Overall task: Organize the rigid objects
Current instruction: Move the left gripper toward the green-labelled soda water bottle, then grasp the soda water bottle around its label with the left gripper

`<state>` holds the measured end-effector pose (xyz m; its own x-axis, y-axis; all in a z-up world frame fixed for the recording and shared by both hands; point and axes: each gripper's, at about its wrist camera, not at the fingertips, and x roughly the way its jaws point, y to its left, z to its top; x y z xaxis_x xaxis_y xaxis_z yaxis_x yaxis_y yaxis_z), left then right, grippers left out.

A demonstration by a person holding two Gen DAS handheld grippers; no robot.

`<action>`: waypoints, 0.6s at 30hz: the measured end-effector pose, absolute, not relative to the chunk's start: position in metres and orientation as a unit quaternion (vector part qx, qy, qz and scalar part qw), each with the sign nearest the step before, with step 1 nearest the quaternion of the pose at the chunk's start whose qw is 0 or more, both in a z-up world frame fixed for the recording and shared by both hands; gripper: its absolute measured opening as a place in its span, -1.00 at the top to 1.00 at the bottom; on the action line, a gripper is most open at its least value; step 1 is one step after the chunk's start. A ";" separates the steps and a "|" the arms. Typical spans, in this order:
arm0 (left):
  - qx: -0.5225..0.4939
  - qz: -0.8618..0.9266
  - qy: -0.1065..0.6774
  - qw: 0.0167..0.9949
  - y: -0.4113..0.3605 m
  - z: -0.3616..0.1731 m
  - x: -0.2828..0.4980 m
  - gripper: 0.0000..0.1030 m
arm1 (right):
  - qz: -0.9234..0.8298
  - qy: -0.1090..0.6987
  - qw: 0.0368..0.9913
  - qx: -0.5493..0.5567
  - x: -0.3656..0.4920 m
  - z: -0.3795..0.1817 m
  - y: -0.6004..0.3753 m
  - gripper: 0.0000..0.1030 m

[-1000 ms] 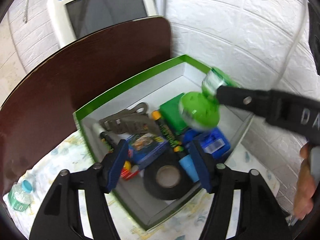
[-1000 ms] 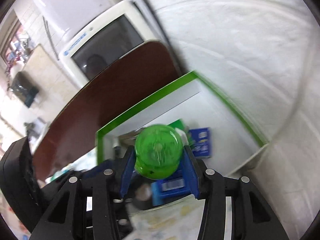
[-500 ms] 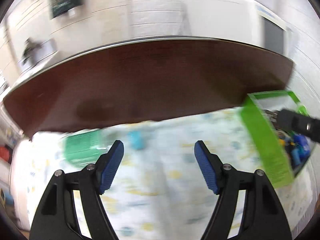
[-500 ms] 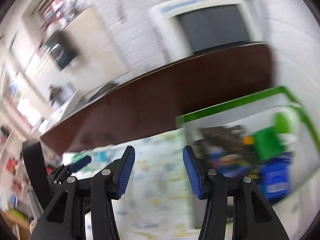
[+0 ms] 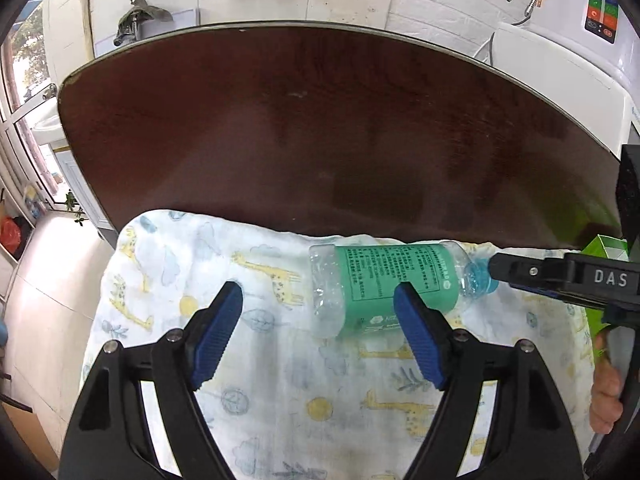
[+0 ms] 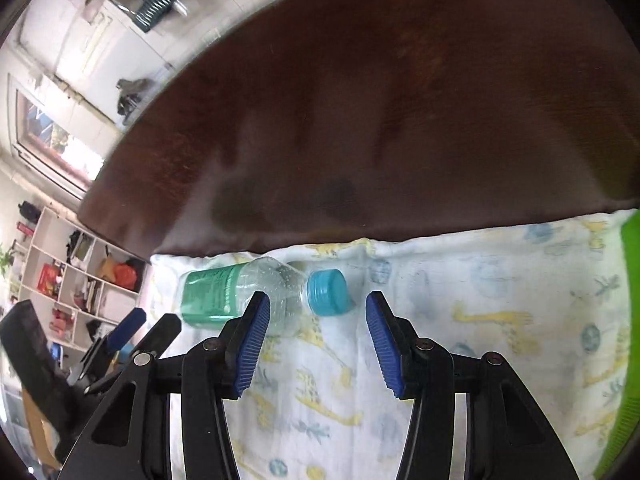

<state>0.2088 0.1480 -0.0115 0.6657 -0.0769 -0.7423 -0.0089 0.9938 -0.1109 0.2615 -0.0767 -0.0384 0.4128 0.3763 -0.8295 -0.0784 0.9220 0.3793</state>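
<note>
Jaws of both grippers gape empty, right gripper (image 6: 316, 344) nearing the bottle (image 5: 384, 286) lying on the cloth (image 5: 280, 380), not yet boxed (image 6: 628, 320).

Bottle (image 5: 384, 286) on giraffe cloth (image 5: 256, 360) — right gripper (image 5: 494, 270) at cap.

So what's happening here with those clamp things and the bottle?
A person is tidying loose items using two handheld grippers. Both the left gripper and the right gripper have their jaws open and hold nothing. A plastic bottle with a green label and a blue cap lies on its side on a giraffe-print cloth spread over a dark wooden table. The right gripper is lined up near the cap end, probably to pick it up next. A green box edge shows at the right.
</note>
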 end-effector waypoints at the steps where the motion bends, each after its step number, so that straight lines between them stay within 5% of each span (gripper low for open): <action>1: -0.053 -0.031 0.409 0.911 0.146 -0.013 0.212 -0.52 | 0.138 0.530 0.822 0.158 0.265 -0.044 -0.077 -0.01; 18: 0.028 -0.060 0.355 0.933 0.073 0.024 0.200 -0.58 | 0.163 0.505 0.831 0.167 0.242 -0.014 -0.088 -0.01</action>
<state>0.1999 0.0728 0.0244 0.7413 -0.0924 -0.6648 0.1317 0.9912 0.0091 0.2418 -0.0876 -0.0140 0.4372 0.4402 -0.7843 -0.1030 0.8908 0.4426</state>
